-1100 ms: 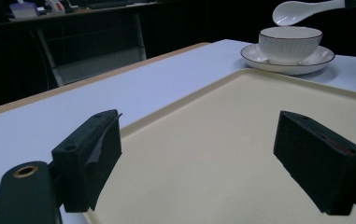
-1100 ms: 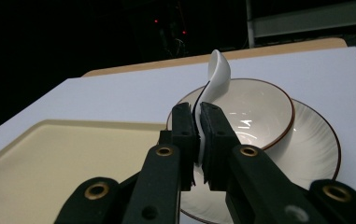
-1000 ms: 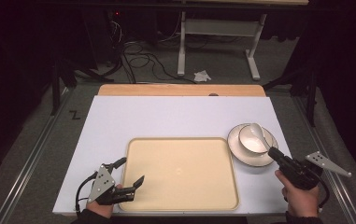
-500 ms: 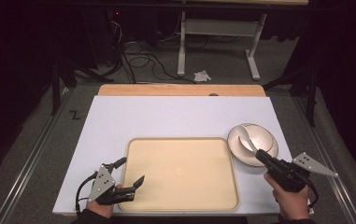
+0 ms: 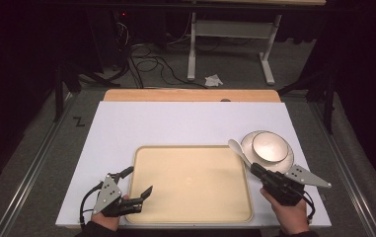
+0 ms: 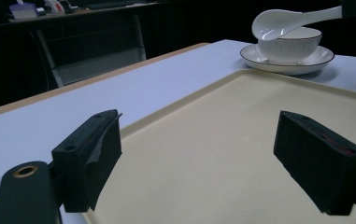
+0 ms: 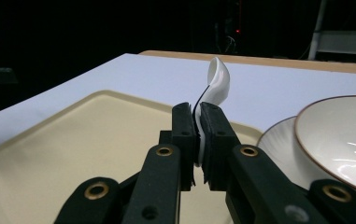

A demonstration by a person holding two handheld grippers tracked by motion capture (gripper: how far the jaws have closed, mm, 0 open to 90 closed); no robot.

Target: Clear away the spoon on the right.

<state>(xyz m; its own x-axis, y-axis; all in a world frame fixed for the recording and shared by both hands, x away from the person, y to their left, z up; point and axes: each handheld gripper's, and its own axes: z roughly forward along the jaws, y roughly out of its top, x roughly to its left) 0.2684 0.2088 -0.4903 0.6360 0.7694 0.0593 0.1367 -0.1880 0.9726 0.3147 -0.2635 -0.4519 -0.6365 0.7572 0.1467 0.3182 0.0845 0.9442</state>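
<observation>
The right gripper (image 5: 255, 169) has its jaws clamped on the handle of a glossy white ceramic soup spoon (image 5: 237, 148), holding it lifted over the far right corner of the cream rectangular plastic tray (image 5: 190, 182), just left of the white dark-rimmed bowl (image 5: 270, 146) on its matching saucer (image 5: 284, 159). The left gripper (image 5: 138, 185) rests at the tray's near left corner, jaws wide apart and empty.

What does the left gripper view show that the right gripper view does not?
The left gripper view alone shows the left gripper with open jaws over the tray, and the spoon from the side above the bowl. The right gripper view alone shows the right gripper clamped on the spoon's handle. Both share tray, spoon, bowl, saucer and white table.
</observation>
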